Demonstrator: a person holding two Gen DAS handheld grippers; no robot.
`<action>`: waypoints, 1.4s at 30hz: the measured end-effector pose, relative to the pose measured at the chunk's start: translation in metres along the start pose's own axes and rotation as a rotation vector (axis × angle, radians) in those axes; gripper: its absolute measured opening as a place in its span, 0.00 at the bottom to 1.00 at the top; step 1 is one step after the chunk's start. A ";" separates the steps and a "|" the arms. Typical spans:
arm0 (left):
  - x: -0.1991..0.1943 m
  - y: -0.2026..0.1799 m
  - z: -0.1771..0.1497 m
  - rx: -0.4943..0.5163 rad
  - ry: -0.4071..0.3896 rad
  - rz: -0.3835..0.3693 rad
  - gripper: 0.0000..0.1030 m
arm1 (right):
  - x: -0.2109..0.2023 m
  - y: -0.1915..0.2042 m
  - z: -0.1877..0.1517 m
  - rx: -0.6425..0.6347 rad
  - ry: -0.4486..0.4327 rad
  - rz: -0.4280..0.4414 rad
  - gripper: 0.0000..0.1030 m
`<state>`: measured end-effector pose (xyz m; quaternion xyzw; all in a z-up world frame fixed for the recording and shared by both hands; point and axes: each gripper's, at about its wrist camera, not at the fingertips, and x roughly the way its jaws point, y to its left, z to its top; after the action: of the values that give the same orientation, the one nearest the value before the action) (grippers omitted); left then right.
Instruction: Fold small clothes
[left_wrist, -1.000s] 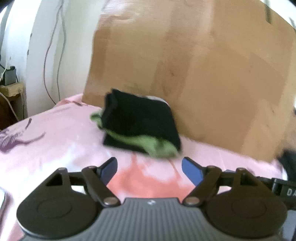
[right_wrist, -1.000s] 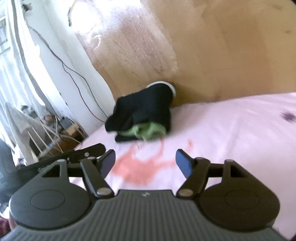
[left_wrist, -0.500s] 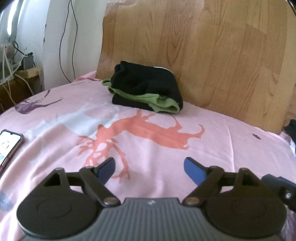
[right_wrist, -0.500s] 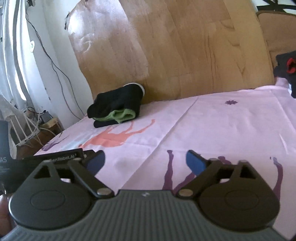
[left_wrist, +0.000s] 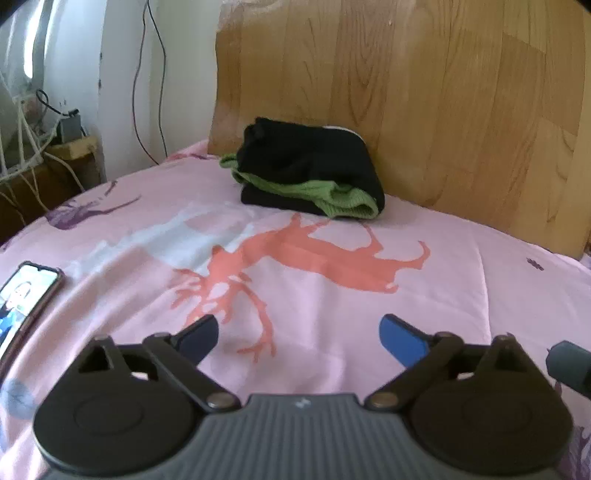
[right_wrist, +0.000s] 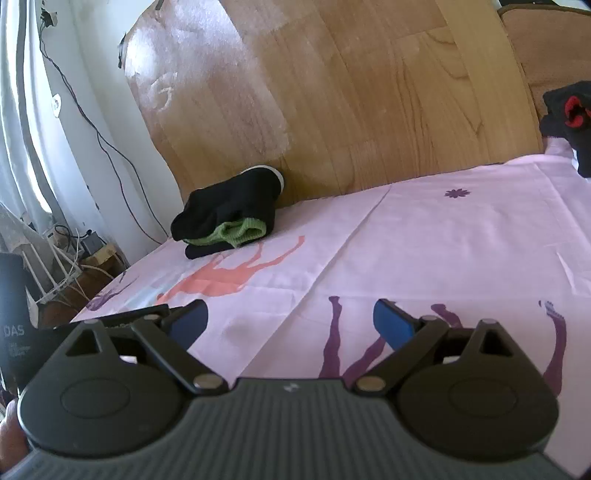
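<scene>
A folded pile of small black and green clothes (left_wrist: 310, 170) lies on the pink bed sheet (left_wrist: 332, 295) against the wooden headboard (left_wrist: 443, 92). It also shows in the right wrist view (right_wrist: 229, 218), far left. My left gripper (left_wrist: 298, 334) is open and empty, well back from the pile above the sheet. My right gripper (right_wrist: 290, 321) is open and empty, farther back and to the right. A black and red garment (right_wrist: 569, 118) lies at the far right edge of the bed.
A phone (left_wrist: 26, 295) with a lit screen lies on the sheet at the left. Cables and a wooden stand (left_wrist: 62, 147) sit beside the bed at the left. The wall (left_wrist: 122, 74) is behind them.
Both grippers have pulled back from the folded pile, which now sits farther away. Both stay open and empty. The pile has not moved.
</scene>
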<state>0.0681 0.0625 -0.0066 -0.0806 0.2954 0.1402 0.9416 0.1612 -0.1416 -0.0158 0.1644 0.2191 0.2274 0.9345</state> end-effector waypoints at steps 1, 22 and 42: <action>-0.001 -0.001 0.000 0.004 -0.008 0.003 0.97 | 0.000 0.000 0.000 0.000 -0.001 0.000 0.95; -0.008 -0.005 -0.003 0.041 -0.051 0.004 1.00 | -0.005 0.000 0.000 -0.009 -0.010 0.010 0.95; -0.029 -0.013 -0.013 0.080 -0.197 0.024 1.00 | -0.006 -0.002 0.001 -0.005 -0.012 0.010 0.95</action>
<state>0.0427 0.0411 0.0008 -0.0250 0.2076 0.1470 0.9668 0.1578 -0.1464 -0.0140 0.1644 0.2121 0.2317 0.9351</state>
